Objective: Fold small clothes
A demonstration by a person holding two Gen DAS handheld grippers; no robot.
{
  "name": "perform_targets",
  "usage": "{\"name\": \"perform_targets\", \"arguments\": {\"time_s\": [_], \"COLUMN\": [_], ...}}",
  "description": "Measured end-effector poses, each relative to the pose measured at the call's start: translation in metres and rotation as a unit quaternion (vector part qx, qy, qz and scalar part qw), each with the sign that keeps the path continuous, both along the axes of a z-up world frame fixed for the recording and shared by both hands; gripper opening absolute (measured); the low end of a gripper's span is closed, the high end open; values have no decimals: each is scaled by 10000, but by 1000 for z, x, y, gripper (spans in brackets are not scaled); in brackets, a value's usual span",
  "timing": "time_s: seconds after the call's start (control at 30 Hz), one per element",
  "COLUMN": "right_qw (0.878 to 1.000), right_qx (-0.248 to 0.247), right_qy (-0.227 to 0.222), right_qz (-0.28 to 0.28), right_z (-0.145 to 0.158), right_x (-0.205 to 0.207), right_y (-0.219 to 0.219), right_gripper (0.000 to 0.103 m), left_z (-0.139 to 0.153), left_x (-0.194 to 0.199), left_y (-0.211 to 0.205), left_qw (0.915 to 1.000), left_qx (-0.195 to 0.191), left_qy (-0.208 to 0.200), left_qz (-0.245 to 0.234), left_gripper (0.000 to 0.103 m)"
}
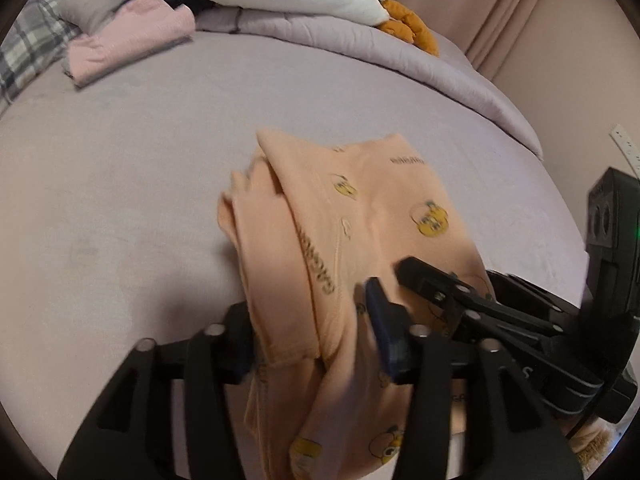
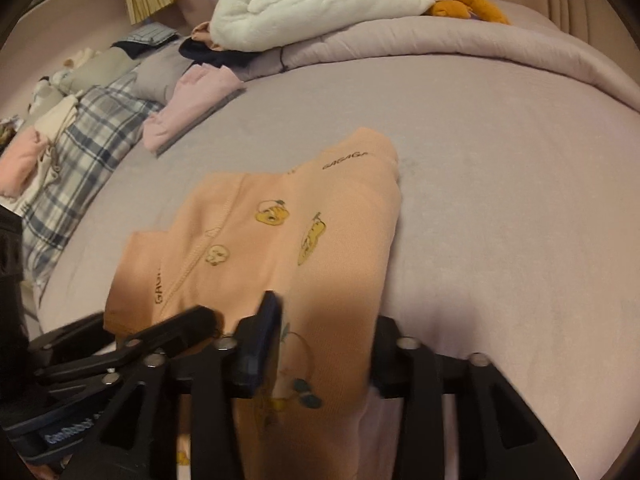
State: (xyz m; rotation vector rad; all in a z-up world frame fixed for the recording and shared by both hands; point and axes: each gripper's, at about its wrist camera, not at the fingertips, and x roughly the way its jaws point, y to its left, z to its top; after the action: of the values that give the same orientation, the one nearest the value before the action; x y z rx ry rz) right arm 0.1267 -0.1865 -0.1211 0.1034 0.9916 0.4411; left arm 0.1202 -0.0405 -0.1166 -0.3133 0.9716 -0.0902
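Observation:
A peach garment (image 1: 360, 208) (image 2: 280, 240) with yellow cartoon prints and "GAGAGA" lettering lies folded in layers on the lilac bed sheet (image 1: 120, 180). Its near end runs back between the fingers of both grippers. My left gripper (image 1: 312, 332) straddles the garment's left part; its dark pads stand apart and the fabric lies loose between them. My right gripper (image 2: 320, 348) straddles the right part in the same way, pads apart. The two grippers are side by side and almost touching: the right gripper (image 1: 460, 284) shows beside the left one, and the left gripper (image 2: 136, 326) beside the right.
A folded pink garment (image 1: 132, 36) (image 2: 192, 104) lies at the back left by a plaid pillow (image 2: 88, 140). A white plush toy (image 2: 320, 4) with orange feet rests on a rolled lilac duvet (image 2: 480, 48) along the back. More clothes pile at the far left (image 2: 24, 160).

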Motion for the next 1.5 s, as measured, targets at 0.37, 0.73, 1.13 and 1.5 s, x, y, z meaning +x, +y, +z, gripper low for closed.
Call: {"name": "perform_targets", "arguments": {"time_s": [0.37, 0.73, 1.13, 1.5], "right_qw": [9962, 9901, 9847, 9813], "right_qx": [-309, -369, -480, -496], "right_qy": [-695, -1162, -1463, -1540], "right_qz": [-432, -697, -816, -1045], "right_z": [38, 62, 74, 80], "right_x": [-24, -48, -63, -70], "right_y": [-20, -31, -31, -43], "right_gripper": [81, 85, 86, 86], "left_z": [50, 63, 66, 68], "left_x": [-35, -59, -71, -73], "left_y": [-3, -8, -16, -32], "left_qw": [9952, 9914, 9900, 9909], "left_qx": [624, 900, 1016, 939], "left_qy": [-730, -863, -894, -934], "left_qz": [183, 386, 390, 228], "left_gripper": [102, 102, 102, 102]}}
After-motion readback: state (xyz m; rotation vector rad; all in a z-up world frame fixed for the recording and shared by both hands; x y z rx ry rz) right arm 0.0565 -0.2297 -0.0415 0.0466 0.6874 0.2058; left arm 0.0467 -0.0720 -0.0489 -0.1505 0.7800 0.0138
